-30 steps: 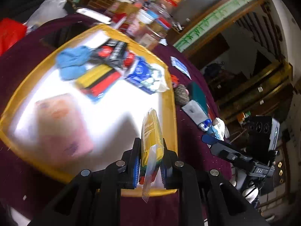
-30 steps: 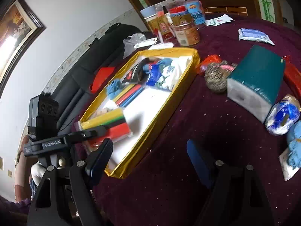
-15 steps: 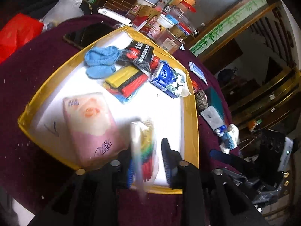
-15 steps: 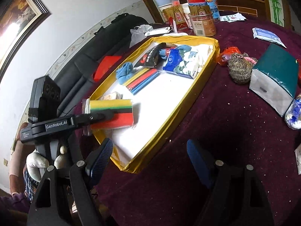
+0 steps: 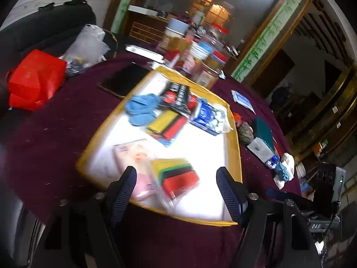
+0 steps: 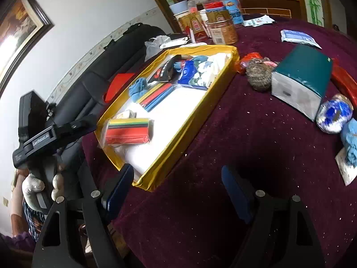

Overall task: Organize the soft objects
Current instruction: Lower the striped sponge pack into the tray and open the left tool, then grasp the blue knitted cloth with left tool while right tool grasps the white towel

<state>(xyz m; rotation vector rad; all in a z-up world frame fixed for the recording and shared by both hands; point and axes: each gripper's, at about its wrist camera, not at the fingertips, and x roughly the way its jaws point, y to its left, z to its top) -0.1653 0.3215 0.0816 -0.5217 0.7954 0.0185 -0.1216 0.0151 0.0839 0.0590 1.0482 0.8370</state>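
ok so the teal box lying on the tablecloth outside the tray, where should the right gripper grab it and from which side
Probably across its two long teal sides, coming from above. The teal box lies flat with its grey end facing the open right gripper. Its broad top looks too wide, so span the narrower width. Keep clear of the brown scrubber touching its left corner.

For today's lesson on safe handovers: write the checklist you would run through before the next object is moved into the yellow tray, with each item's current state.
1. Left tool open, nothing between its pads: ok; its jaws have just been opening.
2. Sponge pack lying inside the yellow tray: ok.
3. Right tool open and empty: ok.
4. Free floor left in the tray: ok.
5. Teal pack and knitted ball out on the cloth, unobstructed: ok.
6. Which object goes next: cannot tell.
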